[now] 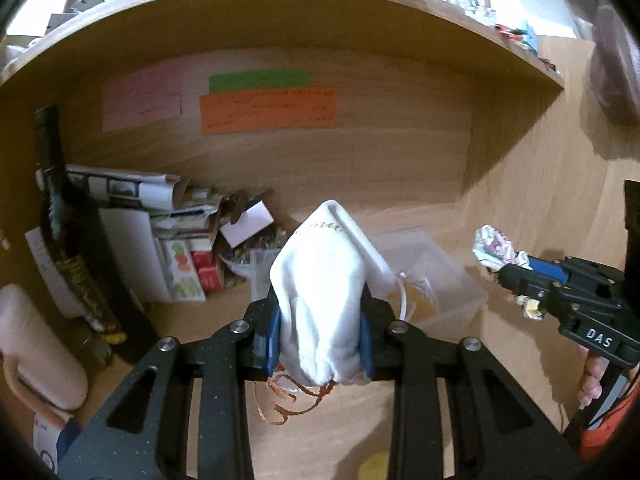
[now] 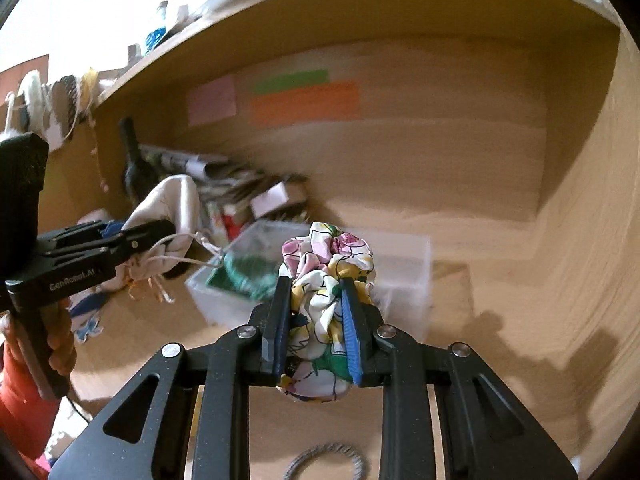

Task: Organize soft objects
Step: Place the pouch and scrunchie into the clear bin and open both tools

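My left gripper (image 1: 322,308) is shut on a white drawstring pouch (image 1: 324,276) and holds it above the wooden desk; its orange cords hang below. It also shows in the right wrist view (image 2: 168,216). My right gripper (image 2: 316,292) is shut on a floral fabric scrunchie (image 2: 328,264), held above a clear plastic box (image 2: 404,280). The right gripper with the scrunchie also shows in the left wrist view (image 1: 494,250). The clear box (image 1: 444,276) sits on the desk behind the pouch and holds green fabric (image 2: 244,272).
A dark bottle (image 1: 60,216) and a pile of papers and small cartons (image 1: 176,232) stand at the back left. Coloured notes (image 1: 268,110) hang on the back wall. A grey hair tie (image 2: 326,462) lies on the desk. A shelf edge (image 1: 480,36) runs overhead.
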Demonstrator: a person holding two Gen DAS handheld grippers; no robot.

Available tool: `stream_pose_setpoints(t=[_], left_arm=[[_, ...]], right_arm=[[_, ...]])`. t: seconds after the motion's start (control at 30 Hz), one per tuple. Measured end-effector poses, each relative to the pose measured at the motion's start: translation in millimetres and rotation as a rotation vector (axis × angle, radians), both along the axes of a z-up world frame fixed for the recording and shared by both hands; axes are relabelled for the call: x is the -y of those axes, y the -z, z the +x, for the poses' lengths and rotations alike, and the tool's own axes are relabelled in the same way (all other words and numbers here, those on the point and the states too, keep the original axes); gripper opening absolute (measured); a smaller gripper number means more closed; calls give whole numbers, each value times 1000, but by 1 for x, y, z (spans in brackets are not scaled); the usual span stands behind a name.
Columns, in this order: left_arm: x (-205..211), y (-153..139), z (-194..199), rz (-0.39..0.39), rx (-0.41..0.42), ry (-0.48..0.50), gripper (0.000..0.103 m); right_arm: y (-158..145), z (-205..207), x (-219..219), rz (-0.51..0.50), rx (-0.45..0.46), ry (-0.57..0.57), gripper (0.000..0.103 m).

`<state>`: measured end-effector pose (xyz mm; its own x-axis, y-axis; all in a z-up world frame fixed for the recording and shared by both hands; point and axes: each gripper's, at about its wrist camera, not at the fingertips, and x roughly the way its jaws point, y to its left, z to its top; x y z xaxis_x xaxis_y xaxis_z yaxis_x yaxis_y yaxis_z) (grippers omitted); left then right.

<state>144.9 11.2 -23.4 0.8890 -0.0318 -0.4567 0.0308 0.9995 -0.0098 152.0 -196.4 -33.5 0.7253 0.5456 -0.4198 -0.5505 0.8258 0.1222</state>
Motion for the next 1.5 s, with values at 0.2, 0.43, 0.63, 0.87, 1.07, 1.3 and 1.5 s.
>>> stream_pose_setpoints(t=[0.2,0.43,0.63,0.87,1.07,1.3,1.5], left_arm=[[-1,4,43,-47,-57,5,31],[15,24,76,-8,-117,10,31],[32,44,96,33,-172,43,31],[40,69,120,45,-266,62,31],[47,74,117,72,-287,73,33],[48,71,109,67,-284,75,47],[46,58,93,53,-258,78,54]], right_arm=[[-5,26,0,-22,7,31,21],[16,58,-10,-72,-59,33,21],[39,78,-20,-106,-132,29,21],[56,88,-28,-162,-179,17,21],[60,91,-28,-184,-193,17,25],[57,91,-29,-198,-187,29,44],[44,80,-26,-181,-137,19,57]])
